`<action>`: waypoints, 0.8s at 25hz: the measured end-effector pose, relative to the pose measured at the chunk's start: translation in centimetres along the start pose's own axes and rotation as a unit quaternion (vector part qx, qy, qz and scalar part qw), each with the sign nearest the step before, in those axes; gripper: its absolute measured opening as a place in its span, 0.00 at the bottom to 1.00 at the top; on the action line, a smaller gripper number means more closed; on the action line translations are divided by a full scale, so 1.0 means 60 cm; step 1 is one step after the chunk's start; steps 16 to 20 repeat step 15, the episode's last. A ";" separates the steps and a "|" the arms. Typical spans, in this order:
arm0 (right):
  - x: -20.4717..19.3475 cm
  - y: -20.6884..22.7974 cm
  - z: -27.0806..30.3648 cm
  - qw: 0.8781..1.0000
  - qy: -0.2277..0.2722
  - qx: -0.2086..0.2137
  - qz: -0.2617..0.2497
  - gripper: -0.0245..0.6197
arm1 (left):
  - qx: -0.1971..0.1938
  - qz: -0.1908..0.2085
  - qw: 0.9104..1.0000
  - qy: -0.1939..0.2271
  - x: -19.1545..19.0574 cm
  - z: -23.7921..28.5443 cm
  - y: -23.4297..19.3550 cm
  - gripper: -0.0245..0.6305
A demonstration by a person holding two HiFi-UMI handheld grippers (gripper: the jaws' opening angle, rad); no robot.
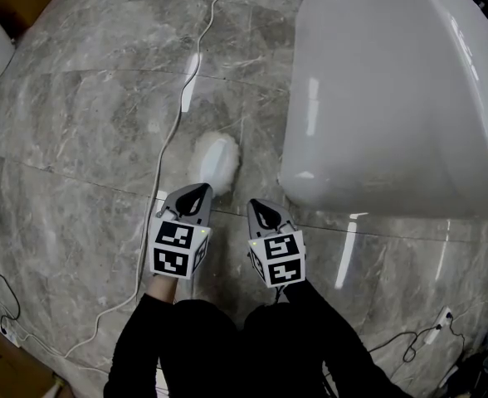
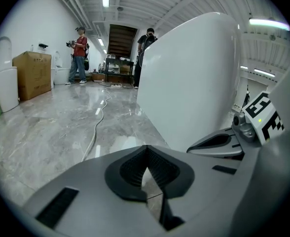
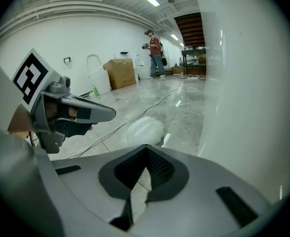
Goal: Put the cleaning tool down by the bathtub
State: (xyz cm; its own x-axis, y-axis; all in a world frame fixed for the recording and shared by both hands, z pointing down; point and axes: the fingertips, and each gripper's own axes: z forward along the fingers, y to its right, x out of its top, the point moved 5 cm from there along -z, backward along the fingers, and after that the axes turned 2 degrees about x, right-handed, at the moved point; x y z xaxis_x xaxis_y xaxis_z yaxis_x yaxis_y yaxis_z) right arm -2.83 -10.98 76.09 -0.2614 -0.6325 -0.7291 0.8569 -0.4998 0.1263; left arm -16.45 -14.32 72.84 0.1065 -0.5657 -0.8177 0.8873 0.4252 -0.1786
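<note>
The cleaning tool (image 1: 216, 157), a white rounded pad, lies on the grey marble floor just left of the white bathtub (image 1: 393, 98); nothing holds it. My left gripper (image 1: 196, 192) hovers just short of the tool, shut and empty. Beside it on the right, my right gripper (image 1: 265, 211) is also shut with nothing in it. In the right gripper view the tool (image 3: 142, 129) lies ahead on the floor, with the bathtub wall (image 3: 253, 83) at the right and the left gripper's body (image 3: 81, 112) at the left. The left gripper view shows the tub (image 2: 189, 83) close ahead-right.
A white cable (image 1: 173, 131) runs along the floor left of the tool. A power strip (image 1: 439, 317) lies at the lower right, cardboard boxes (image 1: 3, 363) at the lower left. Far off stand two people (image 2: 78, 56) and a cardboard box (image 2: 31, 75).
</note>
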 end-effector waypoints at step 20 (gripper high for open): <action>-0.005 0.011 0.003 1.000 -0.005 -0.002 0.010 0.04 | 0.004 0.009 1.000 -0.009 -0.003 0.008 0.002 0.05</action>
